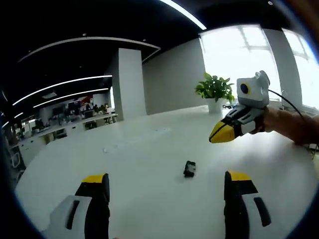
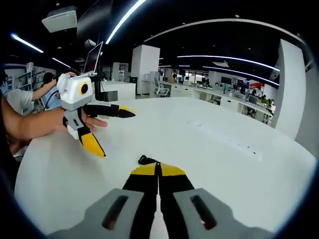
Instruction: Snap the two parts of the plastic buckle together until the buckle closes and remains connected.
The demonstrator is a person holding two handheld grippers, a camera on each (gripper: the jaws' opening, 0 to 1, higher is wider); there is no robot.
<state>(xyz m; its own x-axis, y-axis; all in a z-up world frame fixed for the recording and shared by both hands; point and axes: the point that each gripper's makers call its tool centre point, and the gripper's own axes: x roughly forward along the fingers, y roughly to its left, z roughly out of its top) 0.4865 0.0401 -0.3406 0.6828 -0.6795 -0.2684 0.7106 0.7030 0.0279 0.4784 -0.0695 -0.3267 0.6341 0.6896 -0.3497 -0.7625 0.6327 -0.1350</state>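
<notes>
Lying alone on the white bench point(image 1: 149, 164), the black plastic buckle point(image 1: 189, 169) looked like one compact piece, though whether it was latched was too small to tell. The left tool point(image 1: 167, 185) hovered with jaws spread wide; the right tool point(image 2: 158, 169) was closed, holding nothing. No containers showed.

Bright windows point(image 1: 259, 55) blow out behind a white table point(image 1: 149, 164), ceiling light strips point(image 2: 124, 17) glow against dark ceiling, soft shadows, strong fisheye bending at edges, slightly soft focus.
</notes>
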